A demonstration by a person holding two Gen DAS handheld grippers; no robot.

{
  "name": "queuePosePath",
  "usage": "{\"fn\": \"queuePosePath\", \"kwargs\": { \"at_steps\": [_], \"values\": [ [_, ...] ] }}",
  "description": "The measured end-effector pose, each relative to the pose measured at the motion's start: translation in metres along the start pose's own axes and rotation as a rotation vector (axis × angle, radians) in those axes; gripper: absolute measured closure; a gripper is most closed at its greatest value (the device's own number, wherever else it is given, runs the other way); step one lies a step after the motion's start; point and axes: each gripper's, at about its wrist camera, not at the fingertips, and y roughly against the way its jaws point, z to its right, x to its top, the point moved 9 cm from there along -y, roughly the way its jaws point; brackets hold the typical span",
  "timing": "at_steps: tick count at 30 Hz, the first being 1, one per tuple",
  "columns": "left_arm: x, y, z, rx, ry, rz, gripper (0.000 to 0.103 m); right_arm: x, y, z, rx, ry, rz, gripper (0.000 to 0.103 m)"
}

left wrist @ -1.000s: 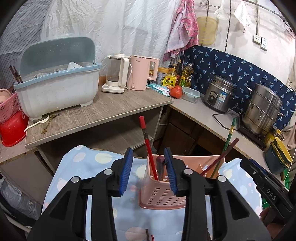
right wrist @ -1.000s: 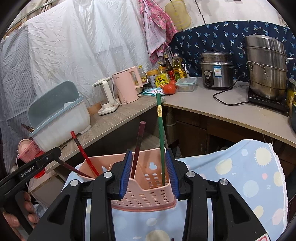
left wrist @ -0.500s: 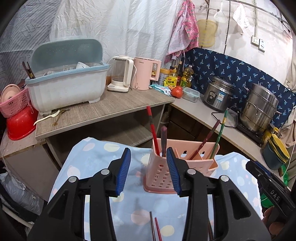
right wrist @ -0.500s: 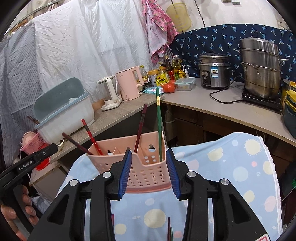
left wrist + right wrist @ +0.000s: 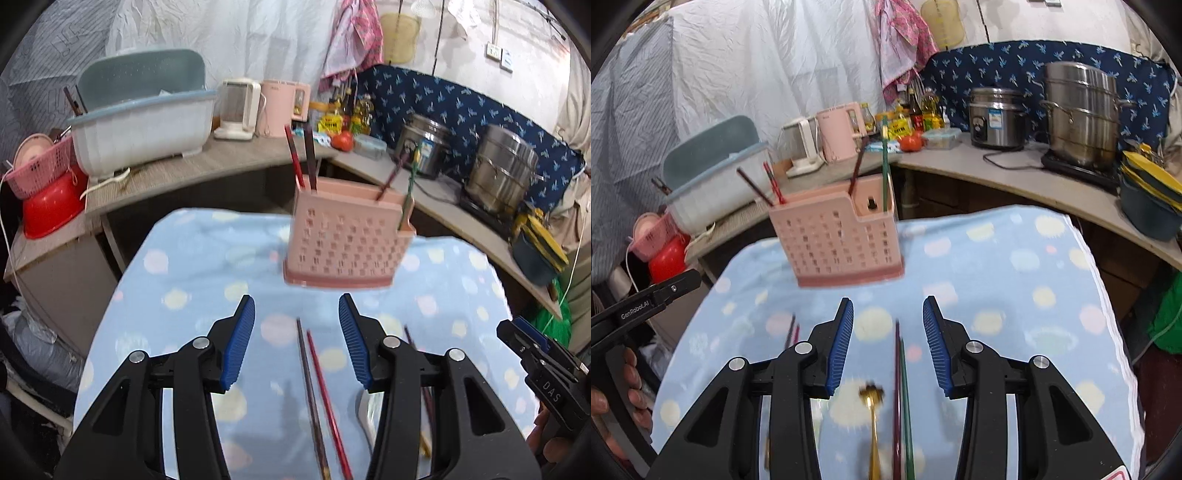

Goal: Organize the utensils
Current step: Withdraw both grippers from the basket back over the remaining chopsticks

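Observation:
A pink perforated utensil holder (image 5: 345, 236) (image 5: 842, 240) stands on the blue dotted cloth (image 5: 192, 280) and holds several chopsticks. My left gripper (image 5: 297, 339) hangs over a dark chopstick (image 5: 310, 391) and a red chopstick (image 5: 327, 398) lying on the cloth; its jaws are opening and grip nothing. My right gripper (image 5: 888, 345) is open above a maroon chopstick (image 5: 897, 387) and a green chopstick (image 5: 905, 398). Beside them lies a gold utensil (image 5: 873, 424). Two more chopsticks (image 5: 792, 330) lie left of the right gripper.
A wooden counter (image 5: 184, 173) behind the cloth carries a blue dish rack (image 5: 144, 122), a white kettle (image 5: 236, 109) and a pink kettle (image 5: 280, 107). Steel pots (image 5: 1078, 110) sit on the right counter. A pink basket and a red bowl (image 5: 51, 206) stand at left.
Both grippers have pulled back from the holder and sunk toward the cloth. Chopsticks that stood between their jaws now stay in the holder. The left jaws have widened.

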Motion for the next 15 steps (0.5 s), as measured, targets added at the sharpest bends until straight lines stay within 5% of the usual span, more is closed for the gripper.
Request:
{"fn": "queuePosePath", "kwargs": {
  "at_steps": [15],
  "values": [
    [-0.146,0.007,0.008,-0.021,-0.011,-0.199,0.058,-0.160,0.024,0.028,-0.063,-0.020,-0.227,0.064]
  ]
}}
